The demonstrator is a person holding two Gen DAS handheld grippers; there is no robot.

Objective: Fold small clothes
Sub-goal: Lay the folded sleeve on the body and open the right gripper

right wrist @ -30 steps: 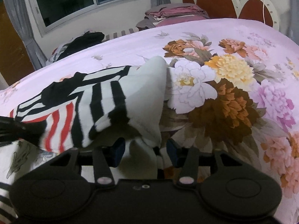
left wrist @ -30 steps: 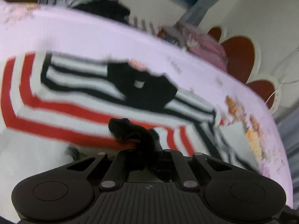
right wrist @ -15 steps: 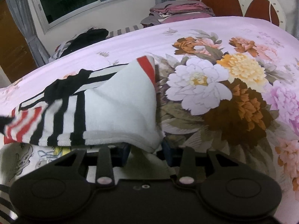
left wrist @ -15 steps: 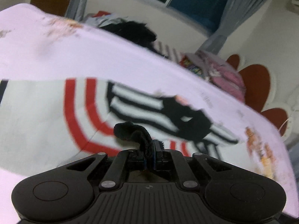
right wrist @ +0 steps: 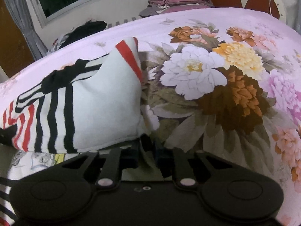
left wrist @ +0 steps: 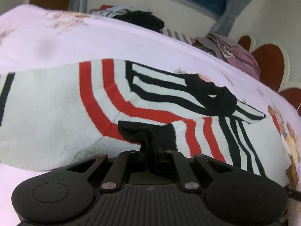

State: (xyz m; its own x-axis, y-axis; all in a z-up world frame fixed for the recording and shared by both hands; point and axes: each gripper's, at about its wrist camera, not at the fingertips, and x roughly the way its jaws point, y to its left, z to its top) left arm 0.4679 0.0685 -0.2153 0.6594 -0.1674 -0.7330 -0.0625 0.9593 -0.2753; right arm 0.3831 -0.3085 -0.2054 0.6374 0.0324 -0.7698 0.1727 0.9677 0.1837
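Since the earlier frame the white knitted sweater with red and black stripes is lying flatter on the pink floral bedsheet. The left claw is gripping its black cuff low over the bed. The right claw is pinching a white folded corner. Only the right view is showing large flower prints.

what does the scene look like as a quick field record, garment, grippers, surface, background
garment: striped sweater, white with red and black stripes, partly folded on the bed
left gripper: shut on the sweater's black cuff
right gripper: shut on a white edge of the sweater
surface: floral bedsheet, pink
background: stack of folded clothes and a dark clothes pile beyond the bed's far edge
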